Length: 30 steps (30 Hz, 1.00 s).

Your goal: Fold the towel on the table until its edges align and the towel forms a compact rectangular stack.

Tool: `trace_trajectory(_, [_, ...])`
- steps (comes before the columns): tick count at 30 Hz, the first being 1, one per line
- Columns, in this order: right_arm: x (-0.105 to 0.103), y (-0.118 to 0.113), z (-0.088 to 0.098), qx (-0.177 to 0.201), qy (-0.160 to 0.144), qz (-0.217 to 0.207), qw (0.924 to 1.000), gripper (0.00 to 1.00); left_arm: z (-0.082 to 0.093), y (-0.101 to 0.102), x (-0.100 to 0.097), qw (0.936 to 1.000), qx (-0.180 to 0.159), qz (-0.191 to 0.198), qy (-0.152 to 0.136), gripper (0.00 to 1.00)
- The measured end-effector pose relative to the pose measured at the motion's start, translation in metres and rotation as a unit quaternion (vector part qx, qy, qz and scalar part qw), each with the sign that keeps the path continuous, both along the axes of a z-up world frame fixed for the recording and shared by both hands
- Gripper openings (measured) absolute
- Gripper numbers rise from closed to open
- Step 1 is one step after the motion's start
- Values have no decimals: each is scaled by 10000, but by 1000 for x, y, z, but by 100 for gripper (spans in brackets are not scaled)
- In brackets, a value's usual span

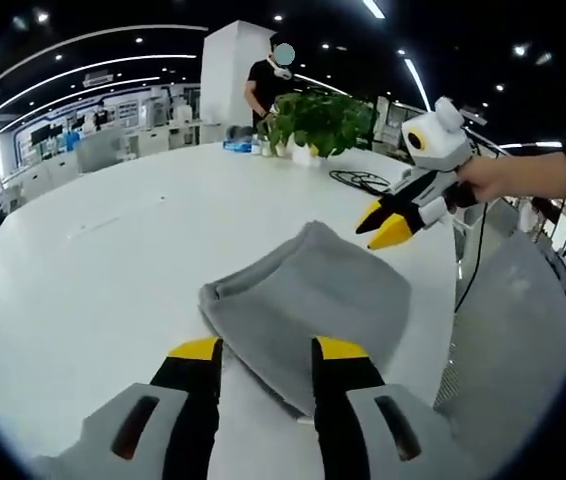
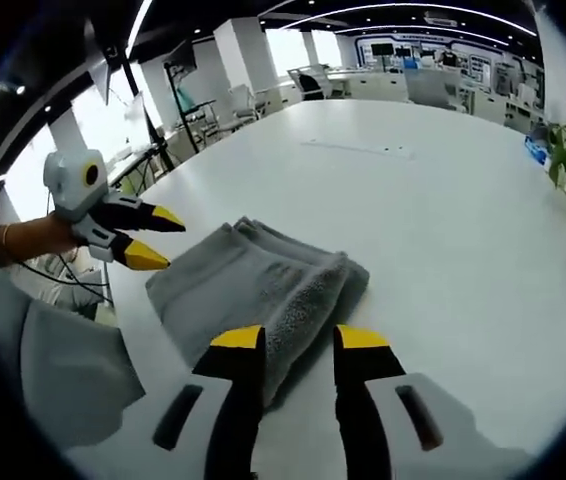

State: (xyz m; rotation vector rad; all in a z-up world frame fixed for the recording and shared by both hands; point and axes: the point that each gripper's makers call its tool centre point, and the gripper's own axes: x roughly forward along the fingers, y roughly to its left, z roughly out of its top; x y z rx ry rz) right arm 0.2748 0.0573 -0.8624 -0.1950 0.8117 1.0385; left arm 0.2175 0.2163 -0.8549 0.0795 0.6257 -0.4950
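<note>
A grey towel (image 1: pixel 308 300) lies folded into a thick, compact stack near the edge of the white table (image 1: pixel 113 250). My left gripper (image 1: pixel 268 350) hovers open just in front of the towel's near edge, with nothing between its jaws. My right gripper (image 1: pixel 371 235), held by a hand (image 1: pixel 488 175), comes in from the right above the towel's far corner, jaws slightly apart and empty. In the right gripper view the towel (image 2: pixel 253 280) shows its stacked folds, my right gripper (image 2: pixel 301 340) stands open over its end, and the left gripper (image 2: pixel 161 238) hangs open beside its left edge.
A potted green plant (image 1: pixel 318 120) and a coiled black cable (image 1: pixel 358 180) sit at the table's far side, where a person (image 1: pixel 268 75) stands. A grey chair back (image 1: pixel 513 330) stands close beside the table edge. Bare table (image 2: pixel 443 200) stretches beyond the towel.
</note>
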Motion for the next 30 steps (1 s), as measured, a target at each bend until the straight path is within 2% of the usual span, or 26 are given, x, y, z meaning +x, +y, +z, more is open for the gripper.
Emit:
trace_trajectory(3, [-8,-3,-2,55,109,-31,9999,26,-5,-4,-8,9999,-10,-64,93,39])
trace_trajectory(13, [-28,-13,-6,-3,142,140,9998,28,-11,-9,-24,9996,-3,-202,192,39])
trace_trajectory(17, [-39,-13,-9,-8,216,298,9993,29,-13,-9,-29,9995,40,-230,217,39])
trace_trajectory(19, [-45,-13,-11,-4,289,376,9989,29,-16,-9,-32,9988,253,-347,232,39])
trace_trajectory(21, [-49,-12,-13,13,337,400,9986,30,-18,-10,-35,9983,309,-418,246,40])
trace_trajectory(26, [-60,-8,-17,7,398,547,9977,31,-23,-13,-39,9980,278,-472,310,41])
trace_trajectory(30, [-69,-7,-23,-136,376,709,9967,31,-31,-16,-44,9975,284,-496,420,41])
